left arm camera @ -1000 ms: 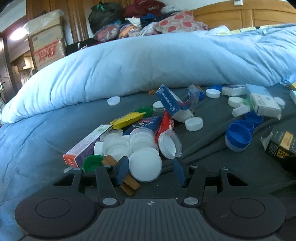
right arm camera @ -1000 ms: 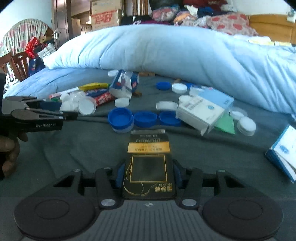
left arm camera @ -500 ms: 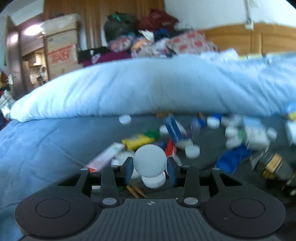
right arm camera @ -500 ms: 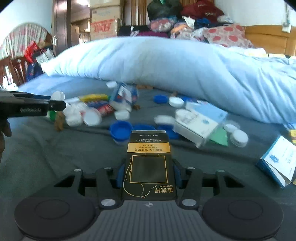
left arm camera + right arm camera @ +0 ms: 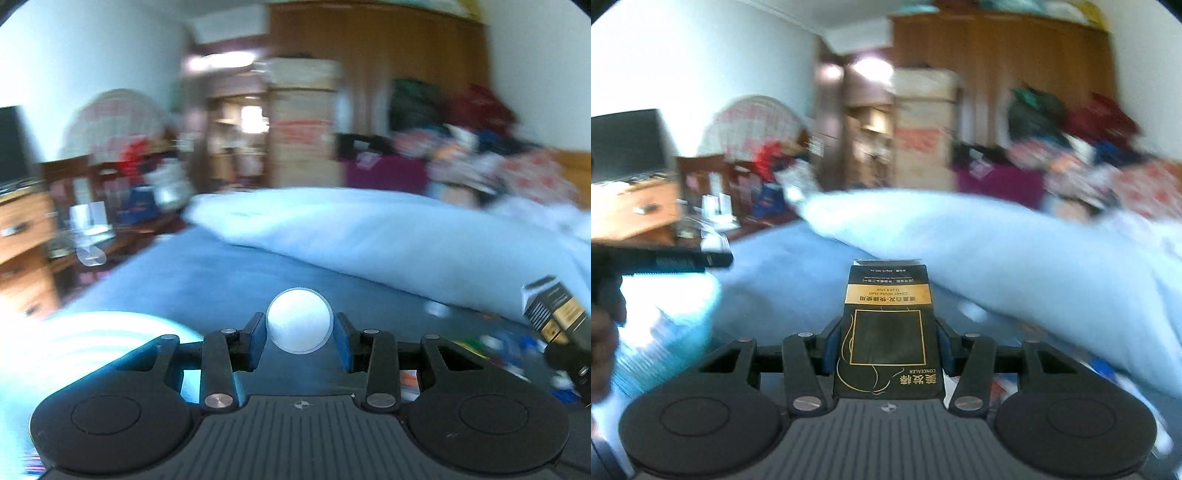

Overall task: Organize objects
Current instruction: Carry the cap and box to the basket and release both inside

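Above the blue-sheeted bed [image 5: 207, 273], a round white plastic lid [image 5: 299, 321] was held upright, its flat face turned to the camera, between the blue pads of the left tool [image 5: 299, 339]. The pads were pressed on the lid's two opposite edges, so the tool was closed on it, and the lid was lifted clear of the bedding. In the right wrist view, a flat black cardboard box with a gold band and gold lettering [image 5: 887, 332] was clamped between the pads of the right tool [image 5: 886, 347], its long side pointing away from the camera and its far end raised above the bed. The same black box [image 5: 557, 314] was seen at the right edge of the left wrist view, tilted, well apart from the white lid. The left tool [image 5: 672, 260] was seen from the side at the left edge of the right wrist view, with part of a hand [image 5: 602, 350] below it. Behind both tools a pale blue rolled quilt [image 5: 997, 251] lay across the bed. Small scattered items, too blurred to be named, were seen low on the dark sheet at the right of both views. A bright turquoise-and-white shape [image 5: 74, 343] at lower left could not be identified. The room behind was blurred.
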Tool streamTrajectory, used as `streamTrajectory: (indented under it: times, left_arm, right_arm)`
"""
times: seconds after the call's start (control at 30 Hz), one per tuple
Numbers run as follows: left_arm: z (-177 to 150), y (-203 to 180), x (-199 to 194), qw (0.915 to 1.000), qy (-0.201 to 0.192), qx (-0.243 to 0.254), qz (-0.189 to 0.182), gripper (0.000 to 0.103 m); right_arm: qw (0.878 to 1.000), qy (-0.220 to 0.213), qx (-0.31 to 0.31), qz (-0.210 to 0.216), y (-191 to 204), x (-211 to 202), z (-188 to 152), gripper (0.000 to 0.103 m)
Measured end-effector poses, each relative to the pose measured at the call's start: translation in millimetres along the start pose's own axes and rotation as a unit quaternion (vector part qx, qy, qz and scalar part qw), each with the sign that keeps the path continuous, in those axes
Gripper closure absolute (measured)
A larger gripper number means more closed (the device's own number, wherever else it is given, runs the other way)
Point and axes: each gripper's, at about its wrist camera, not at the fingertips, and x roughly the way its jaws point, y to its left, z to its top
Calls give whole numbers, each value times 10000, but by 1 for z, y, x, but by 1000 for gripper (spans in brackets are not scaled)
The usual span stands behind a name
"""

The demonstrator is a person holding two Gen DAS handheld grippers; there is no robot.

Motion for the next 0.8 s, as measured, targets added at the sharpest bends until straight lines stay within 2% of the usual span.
streamTrajectory:
  times: [0.13, 0.23, 0.43, 0.63, 0.8]
  left_arm:
    - [13, 72, -16, 9968, -26, -391, 695, 63]
    - [19, 119, -24, 9922, 78, -631, 1068, 63]
    - [15, 204, -18, 9792, 677, -1138, 1536, 63]
    - [-9, 237, 3, 9681, 1260, -1450, 1610, 63]
    - [-23, 238, 5, 9665, 1361, -1456, 1616, 63]
  right_arm:
    - [9971, -79, -157, 740, 61, 24, 49, 50]
    - [9922, 56, -182, 1229, 103, 44, 79, 50]
    - [9805, 585, -261, 1856, 179, 84, 113, 50]
    - [9686, 1279, -361, 2103, 237, 121, 112, 50]
    - [9637, 1481, -482, 2168, 265, 131, 100, 50]
